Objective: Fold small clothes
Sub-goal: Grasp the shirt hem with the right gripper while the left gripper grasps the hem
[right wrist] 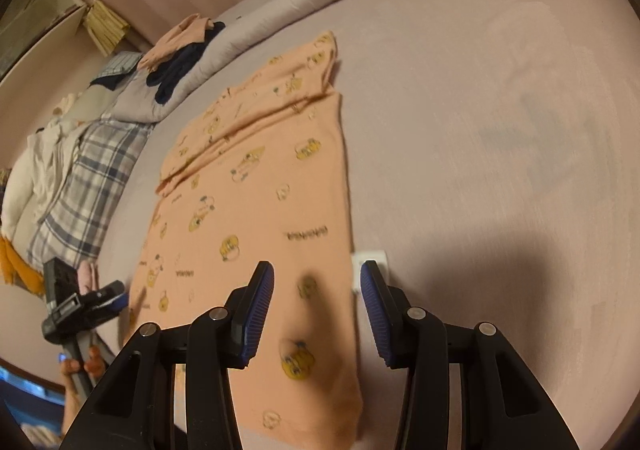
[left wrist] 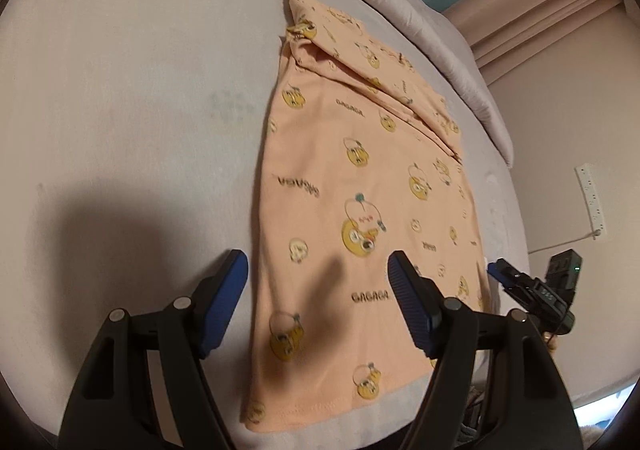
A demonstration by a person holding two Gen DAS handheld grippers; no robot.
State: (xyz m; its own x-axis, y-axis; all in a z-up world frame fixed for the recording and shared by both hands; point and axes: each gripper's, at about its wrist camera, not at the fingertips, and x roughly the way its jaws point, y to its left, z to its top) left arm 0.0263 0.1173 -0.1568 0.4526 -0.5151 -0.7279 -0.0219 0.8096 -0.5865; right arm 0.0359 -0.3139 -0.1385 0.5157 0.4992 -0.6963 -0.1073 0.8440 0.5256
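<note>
A: Both sets of jaws empty?
B: Yes. Left gripper (left wrist: 318, 302) stood wide, right gripper (right wrist: 316, 314) narrower, both over the near hem. Peach shirt (left wrist: 360, 185) lay flat on the bed (left wrist: 140, 89), sleeve folded.

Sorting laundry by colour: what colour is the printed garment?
Peach garment with yellow cartoon prints; clearest in the left wrist view.

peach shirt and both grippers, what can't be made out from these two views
- Peach shirt: the near hem in the left wrist view is partly covered by the left gripper; its small prints are blurred.
- The layers under the folded top sleeve are hidden by the fabric itself.
- White tag: partly behind the right gripper; any writing is too small.
- Clothes pile: too small and far to identify the pieces.
</note>
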